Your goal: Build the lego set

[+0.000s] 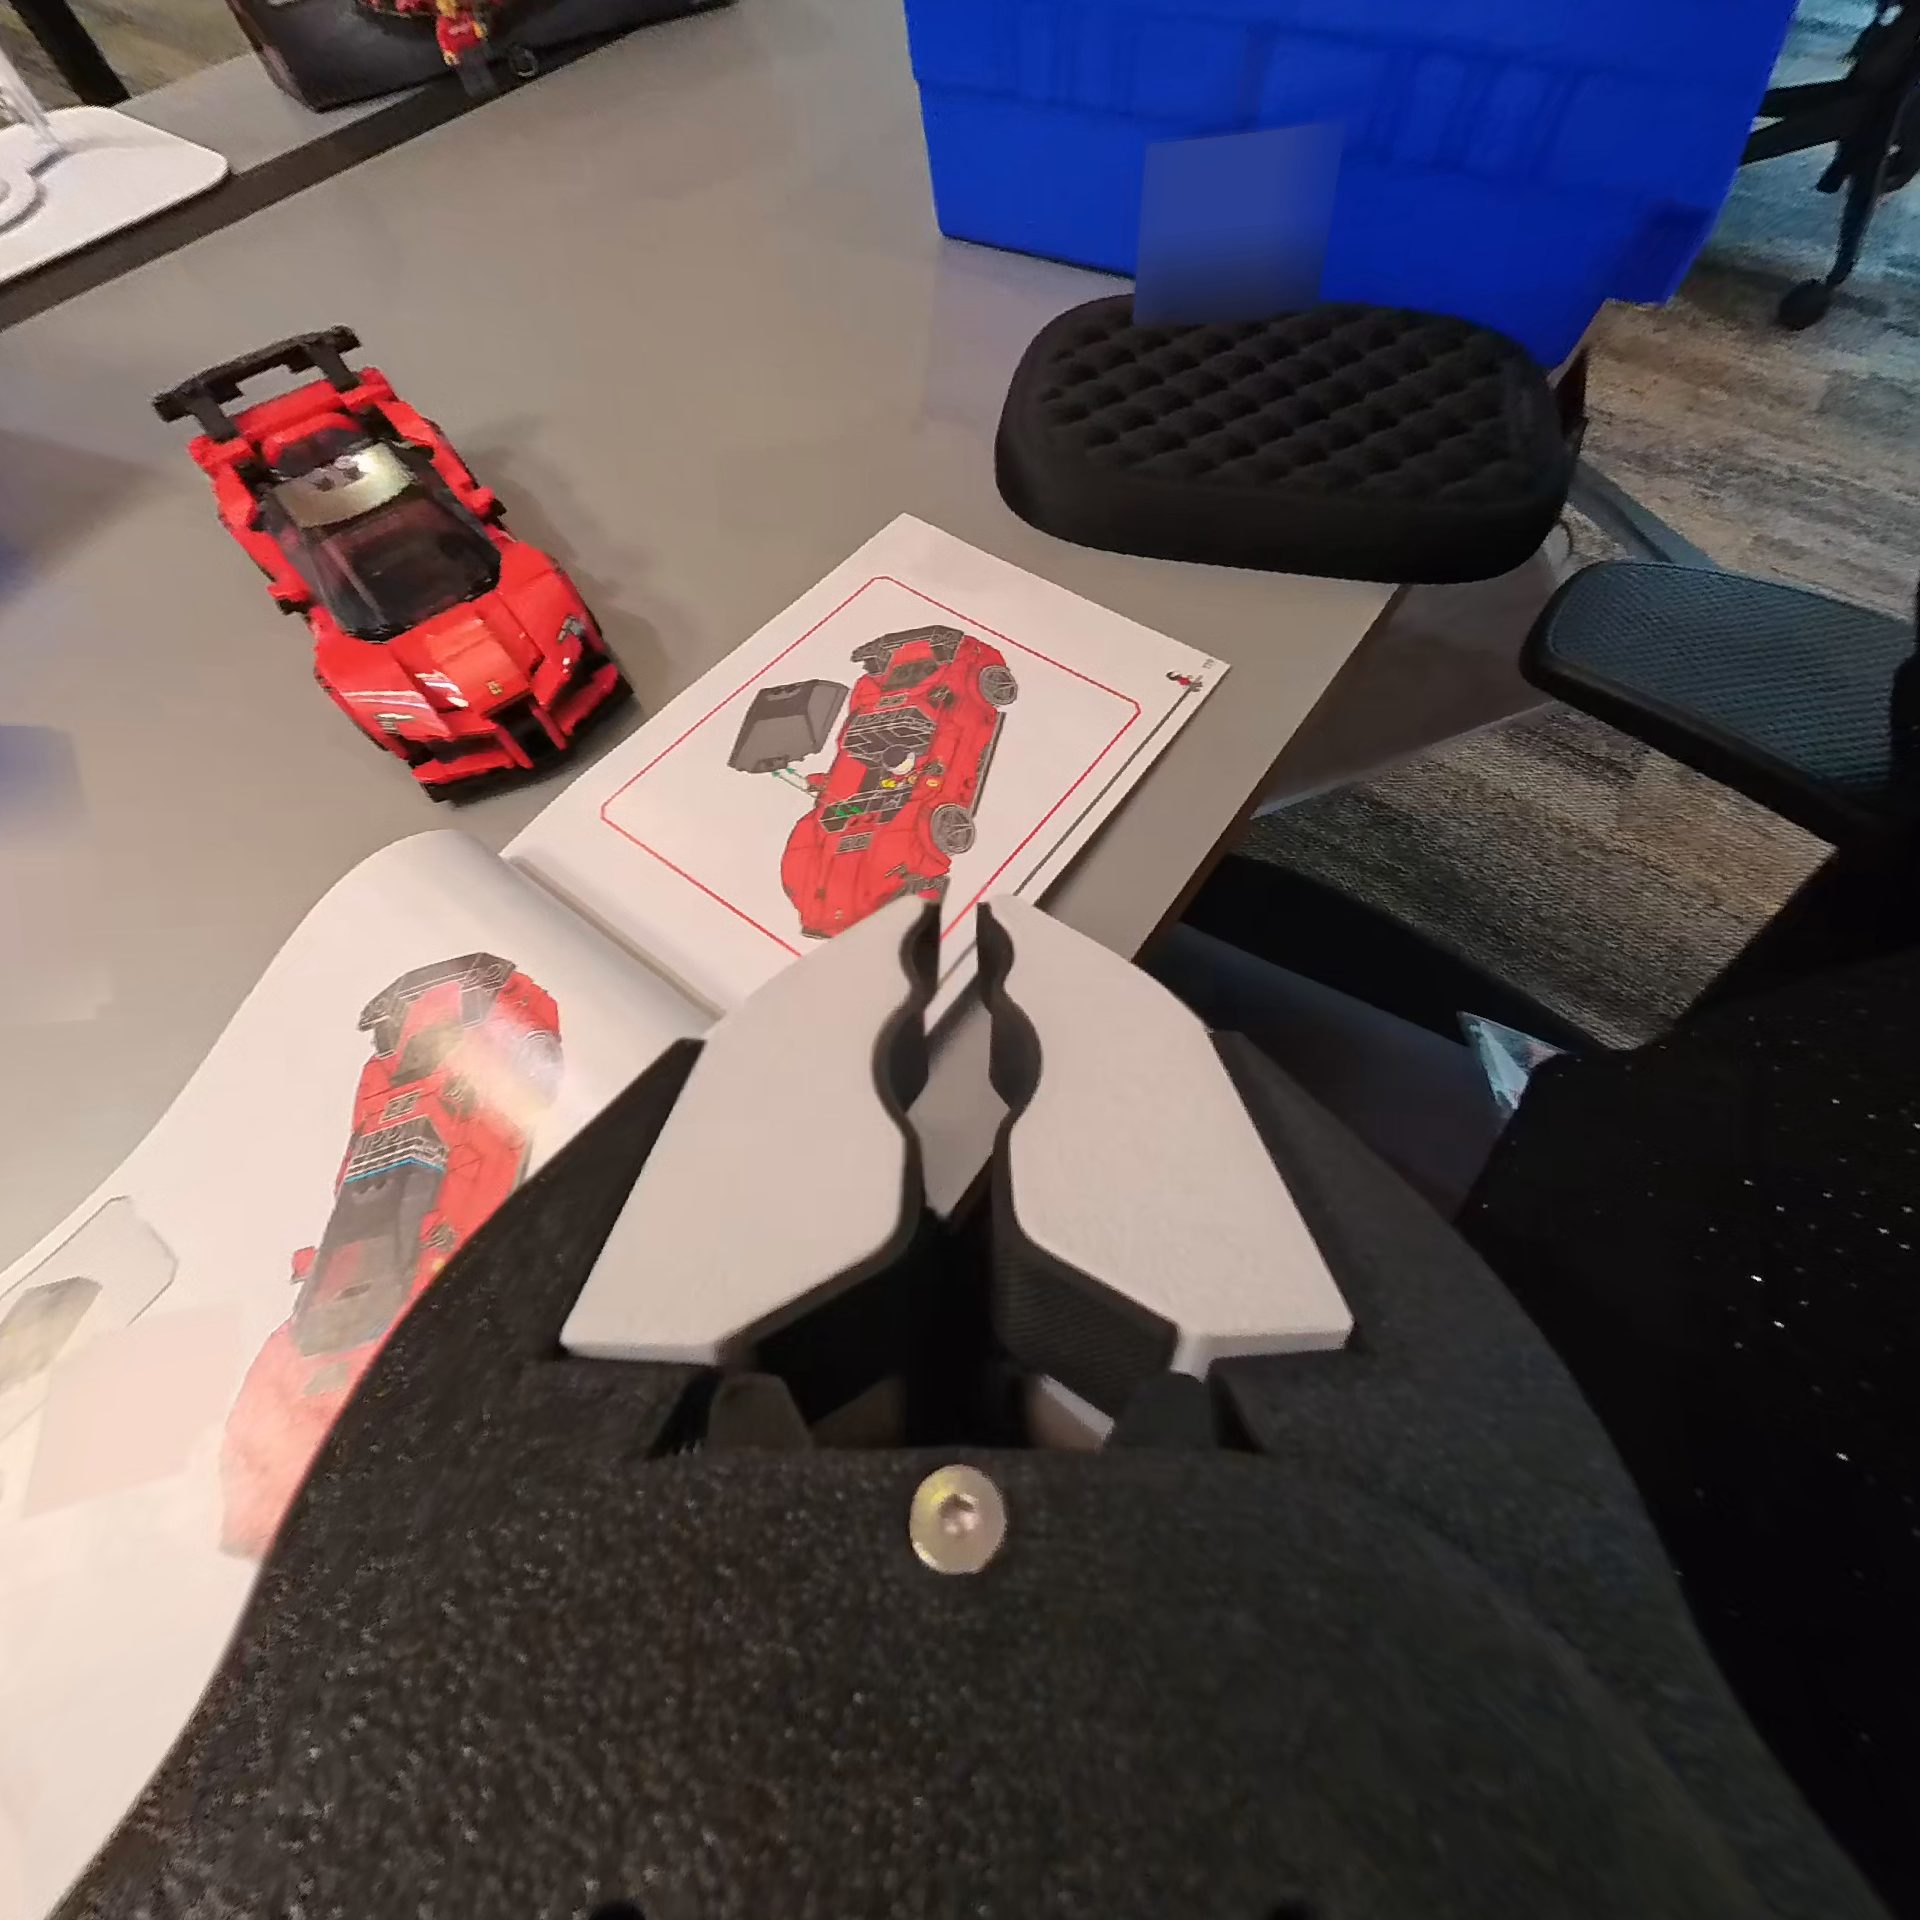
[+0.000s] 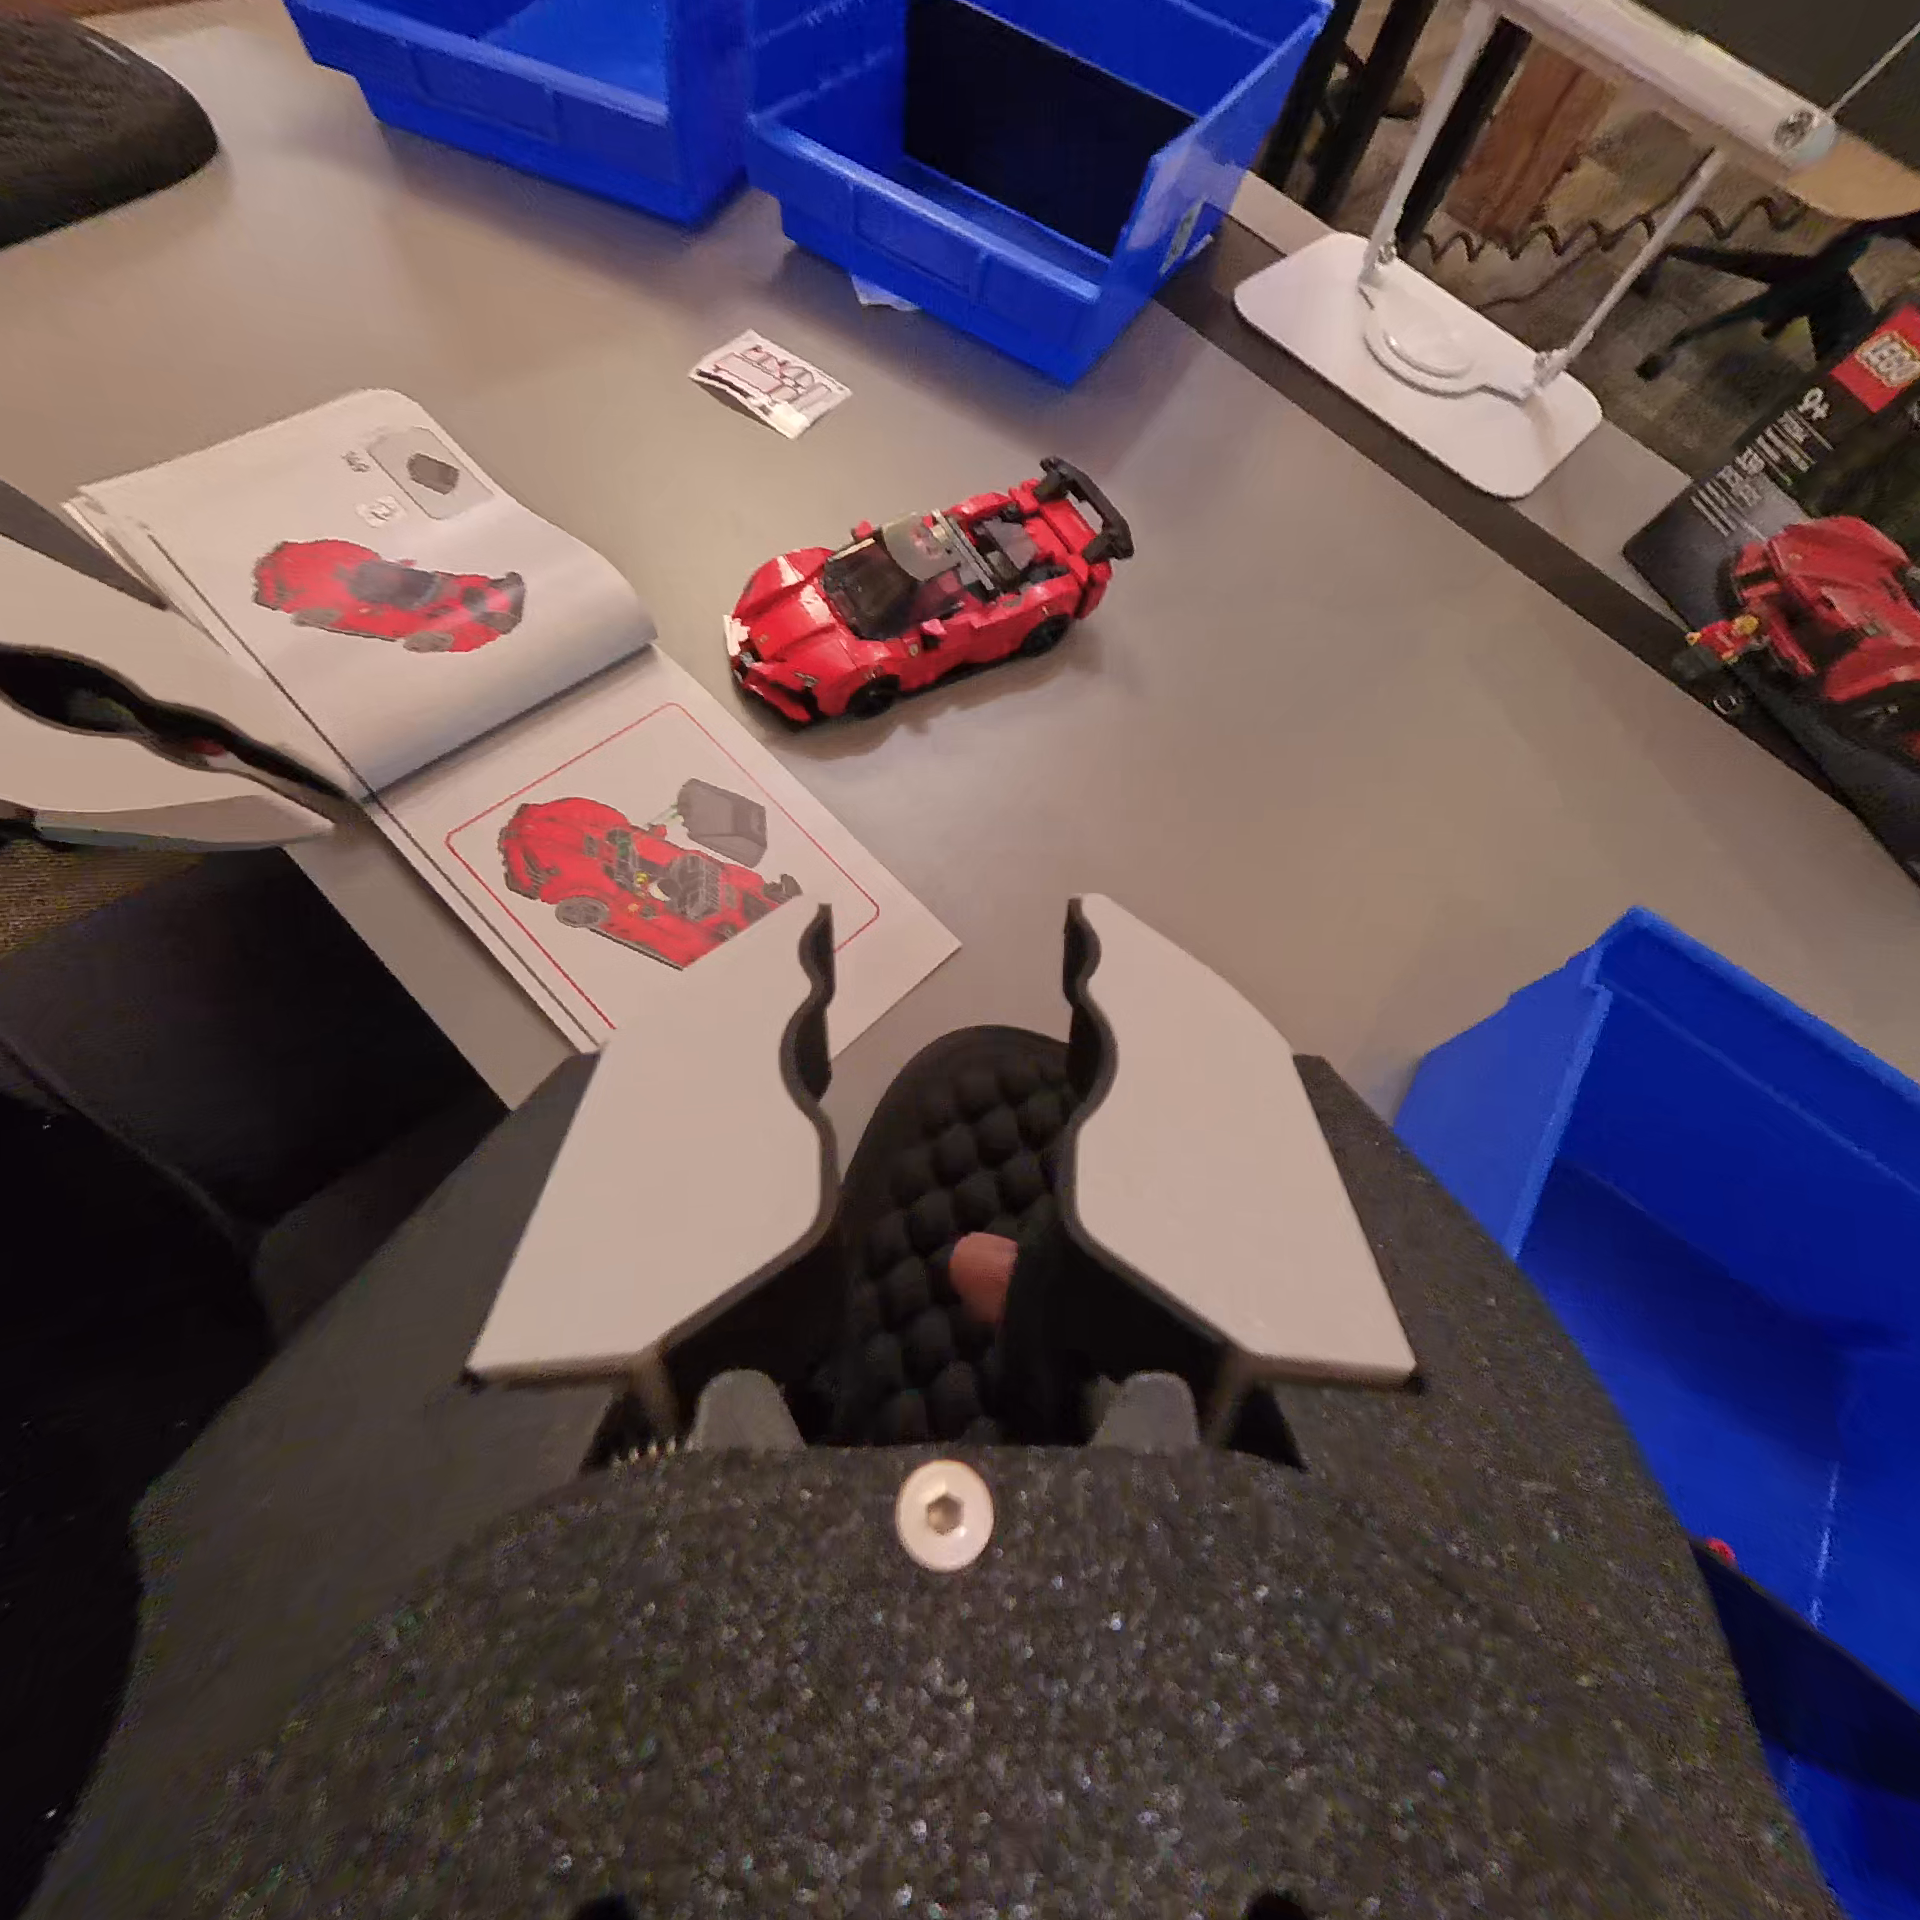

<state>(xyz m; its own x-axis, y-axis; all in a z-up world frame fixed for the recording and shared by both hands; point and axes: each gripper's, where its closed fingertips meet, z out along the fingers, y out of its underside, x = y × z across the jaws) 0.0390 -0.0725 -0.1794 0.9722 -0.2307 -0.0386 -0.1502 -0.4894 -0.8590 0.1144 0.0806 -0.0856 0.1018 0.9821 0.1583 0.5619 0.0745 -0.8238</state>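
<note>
A built red Lego sports car [image 1: 395, 582] with a black rear wing stands on the grey table [image 1: 727, 312]. It also shows in the right wrist view [image 2: 914, 592]. An open instruction booklet [image 1: 1091, 665] lies at the table's near edge, and the right wrist view shows it too [image 2: 582, 748]. My left gripper [image 1: 959, 920] hovers over the booklet's near edge. Its jaws stand a narrow slit apart, with nothing seen between them. It appears at the left of the right wrist view [image 2: 312, 795]. My right gripper [image 2: 948, 914] is open and empty above a black mesh pad [image 2: 966, 1143] at the table's front.
Blue bins stand at the back [image 2: 997, 135] and near right [image 2: 1714, 1195]. A sticker sheet [image 2: 769, 395] lies behind the car. The set's box [image 2: 1818, 582] and a white lamp base [image 2: 1423, 353] sit far right. A second black pad [image 1: 1288, 436] and a chair [image 1: 1714, 665] are nearby. My right fingertips sit around 20 centimeters from my left ones. The built red Lego sports car [image 1: 395, 582] is about 20 centimeters from my left fingertips. My right wrist view [image 2: 869, 586] looks at it from another angle.
</note>
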